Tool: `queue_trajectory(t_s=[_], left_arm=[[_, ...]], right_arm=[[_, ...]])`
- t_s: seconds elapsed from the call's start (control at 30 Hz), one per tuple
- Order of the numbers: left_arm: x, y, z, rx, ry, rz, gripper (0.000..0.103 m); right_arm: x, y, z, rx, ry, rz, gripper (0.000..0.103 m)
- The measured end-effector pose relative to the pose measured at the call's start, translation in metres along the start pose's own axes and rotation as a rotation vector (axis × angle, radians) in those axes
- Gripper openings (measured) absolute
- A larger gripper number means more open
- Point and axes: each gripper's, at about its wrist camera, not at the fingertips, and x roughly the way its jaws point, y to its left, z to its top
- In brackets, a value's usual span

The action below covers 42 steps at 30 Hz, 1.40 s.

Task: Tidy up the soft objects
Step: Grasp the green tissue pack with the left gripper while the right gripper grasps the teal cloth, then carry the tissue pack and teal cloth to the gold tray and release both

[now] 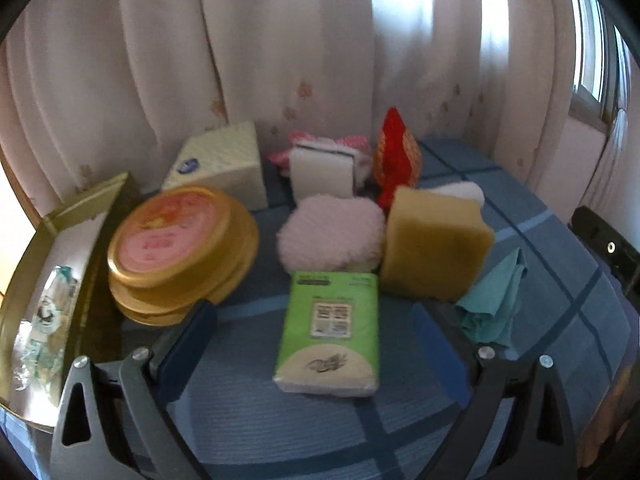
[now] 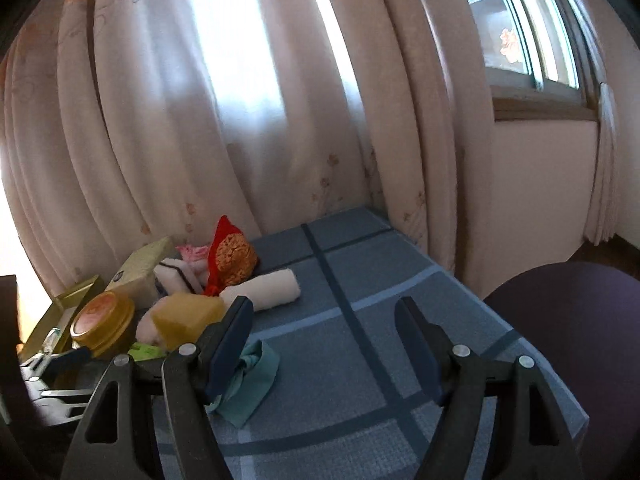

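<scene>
Left wrist view first: the left gripper point(image 1: 316, 344) has its fingers spread wide and grips nothing; the green tissue pack point(image 1: 330, 330) lies flat on the blue checked tablecloth point(image 1: 560, 300) between the two pads without touching either. Taking that pack as the landmark, the pink fluffy puff point(image 1: 332, 232) sits directly behind it, touching its far end. A yellow sponge point(image 1: 434, 242) stands behind and to the right of the pack, beside the puff. A crumpled teal cloth point(image 1: 494, 300) lies right of the pack, at the sponge's near corner. Farther back stand a white sponge with a dark stripe point(image 1: 322, 172), a red pouch point(image 1: 396, 160) and a rolled white towel point(image 1: 460, 192) peeking out behind the yellow sponge. A pale tissue box point(image 1: 224, 164) sits behind and left of the pack, and a round gold tin with a pink lid point(image 1: 180, 240) rests left of it. Beyond the tin is an open gold box point(image 1: 76, 216) with a wrapped packet point(image 1: 44, 320) inside. White curtains point(image 1: 200, 40) hang behind everything.

Right wrist view: the right gripper point(image 2: 324, 344) is also wide open and holds nothing. The teal cloth point(image 2: 250, 380) lies just beside its left finger, partly hidden by it. The green tissue pack point(image 2: 148, 351) shows only as a sliver left of that cloth, behind the yellow sponge point(image 2: 188, 318). The window point(image 2: 520, 28) is at upper right.
</scene>
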Motion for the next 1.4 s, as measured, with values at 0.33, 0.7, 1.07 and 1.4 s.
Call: queue_trajectory(t_s=[0.33,0.7,1.07,1.4], left_arm=[[0.026,0.005,-0.001,-0.059,0.139,-0.043,0.071],[0.019,0.009,-0.004,-0.087,0.115,-0.085,0.048],[0.008,0.018,-0.012,-0.145,0.067,-0.125,0.048],[-0.034,0.042,-0.016,-0.203,-0.12,-0.134,0.048]], right_arm=[[0.031,0.013,-0.014,0.056,0.191,0.113,0.075],[0.062,0.043,-0.019,-0.031,0.345,0.111,0.061],[0.036,0.032,-0.019,-0.018,0.217,0.213,0.011],[0.002,0.045,-0.005,-0.036,0.076,0.243,0.011]])
